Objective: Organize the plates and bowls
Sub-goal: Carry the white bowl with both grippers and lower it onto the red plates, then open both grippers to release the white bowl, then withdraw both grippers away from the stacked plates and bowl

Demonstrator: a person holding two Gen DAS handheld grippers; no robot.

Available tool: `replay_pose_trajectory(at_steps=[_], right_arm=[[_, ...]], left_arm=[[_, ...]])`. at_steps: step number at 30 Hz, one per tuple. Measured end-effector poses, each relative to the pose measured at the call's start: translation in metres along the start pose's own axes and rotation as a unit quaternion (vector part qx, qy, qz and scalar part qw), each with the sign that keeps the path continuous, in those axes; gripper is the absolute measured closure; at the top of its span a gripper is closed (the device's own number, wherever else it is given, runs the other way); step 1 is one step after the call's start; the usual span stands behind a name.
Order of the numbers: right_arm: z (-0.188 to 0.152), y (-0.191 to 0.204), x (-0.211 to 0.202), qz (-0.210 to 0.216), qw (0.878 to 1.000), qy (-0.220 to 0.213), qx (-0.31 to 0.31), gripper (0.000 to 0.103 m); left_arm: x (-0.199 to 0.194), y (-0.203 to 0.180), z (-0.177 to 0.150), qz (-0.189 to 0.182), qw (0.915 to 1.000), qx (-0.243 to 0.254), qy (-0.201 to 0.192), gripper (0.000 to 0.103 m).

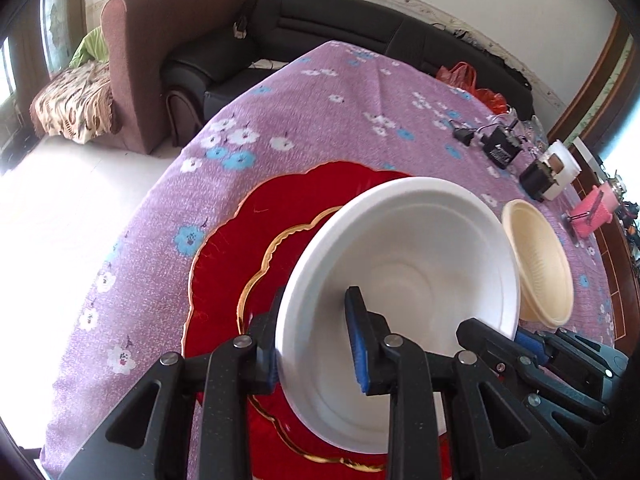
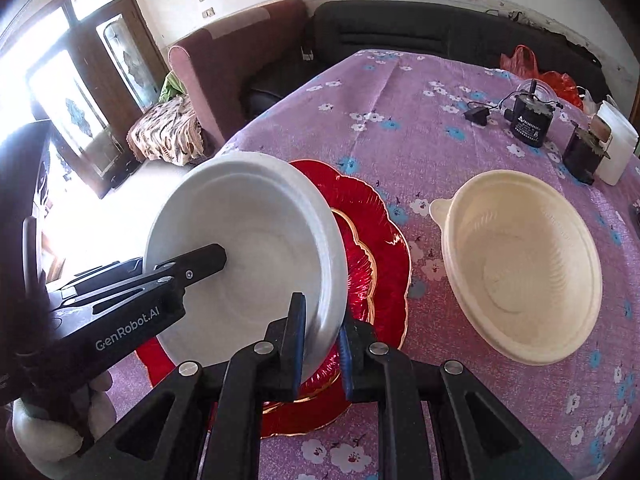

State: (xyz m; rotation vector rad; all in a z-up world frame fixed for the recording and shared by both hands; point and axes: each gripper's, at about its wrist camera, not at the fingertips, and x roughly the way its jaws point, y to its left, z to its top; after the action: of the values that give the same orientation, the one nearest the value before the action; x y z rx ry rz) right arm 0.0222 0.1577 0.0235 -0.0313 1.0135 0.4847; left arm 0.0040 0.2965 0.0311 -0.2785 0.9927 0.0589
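Both grippers hold a white bowl (image 1: 400, 264) (image 2: 248, 232) by its rim, tilted just above a red scalloped plate with gold trim (image 1: 240, 248) (image 2: 372, 232) on the purple flowered tablecloth. My left gripper (image 1: 316, 348) is shut on the bowl's near-left rim, one pad inside and one outside. In the right wrist view the left gripper (image 2: 180, 276) reaches in from the left. My right gripper (image 2: 322, 350) is shut on the opposite rim, and the left wrist view shows it (image 1: 528, 348) at the lower right. A cream bowl (image 1: 540, 264) (image 2: 520, 272) rests upright to the right of the plate.
At the far right of the table sit small black motors with cables (image 2: 532, 120), a white tub (image 2: 618, 140), a pink item (image 1: 592, 216) and a red bag (image 2: 560, 80). A black sofa (image 2: 400, 24) and a brown armchair (image 1: 160, 60) stand beyond the table edge.
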Motion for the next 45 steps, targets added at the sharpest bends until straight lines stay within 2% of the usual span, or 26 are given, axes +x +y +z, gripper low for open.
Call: replay_pose_trajectory(at_steps=[2,3,7,16,24,30,38,42,45], right_arm=[[0.000,-0.001,0.009,0.001,1.000,0.007,0.003,0.086],[0.000,0.000,0.011,0.002,1.000,0.009,0.005,0.086],[0.000,0.001,0.016,0.005,1.000,0.011,0.001,0.085],[-0.002,0.005,0.010,0.000,1.000,-0.009,0.005,0.084],[-0.002,0.006,-0.012,0.005,0.999,-0.041,0.006,0.075],[-0.005,0.000,-0.028,0.011,0.998,-0.052,0.018,0.074],[-0.015,-0.017,-0.047,0.026,0.997,-0.065,0.044,0.072],[-0.023,-0.023,-0.057,0.034,0.995,-0.075,0.055,0.065],[-0.029,-0.028,-0.064,0.041,0.994,-0.079,0.062,0.064]], left_arm=[[0.000,-0.003,-0.001,0.011,0.9999,0.009,-0.009,0.073],[0.000,-0.003,0.000,0.009,0.9999,0.009,-0.009,0.067],[-0.001,-0.009,-0.001,0.013,0.9997,0.015,-0.017,0.053],[-0.023,-0.015,-0.002,0.027,0.9978,0.021,-0.057,0.038],[-0.055,-0.025,-0.005,0.043,0.9935,0.037,-0.098,0.034],[-0.078,-0.036,-0.014,0.052,0.9894,0.055,-0.124,0.030],[-0.097,-0.043,-0.026,0.045,0.9887,0.058,-0.131,0.029],[-0.103,-0.045,-0.032,0.039,0.9892,0.055,-0.130,0.029],[-0.107,-0.046,-0.036,0.035,0.9895,0.053,-0.130,0.029]])
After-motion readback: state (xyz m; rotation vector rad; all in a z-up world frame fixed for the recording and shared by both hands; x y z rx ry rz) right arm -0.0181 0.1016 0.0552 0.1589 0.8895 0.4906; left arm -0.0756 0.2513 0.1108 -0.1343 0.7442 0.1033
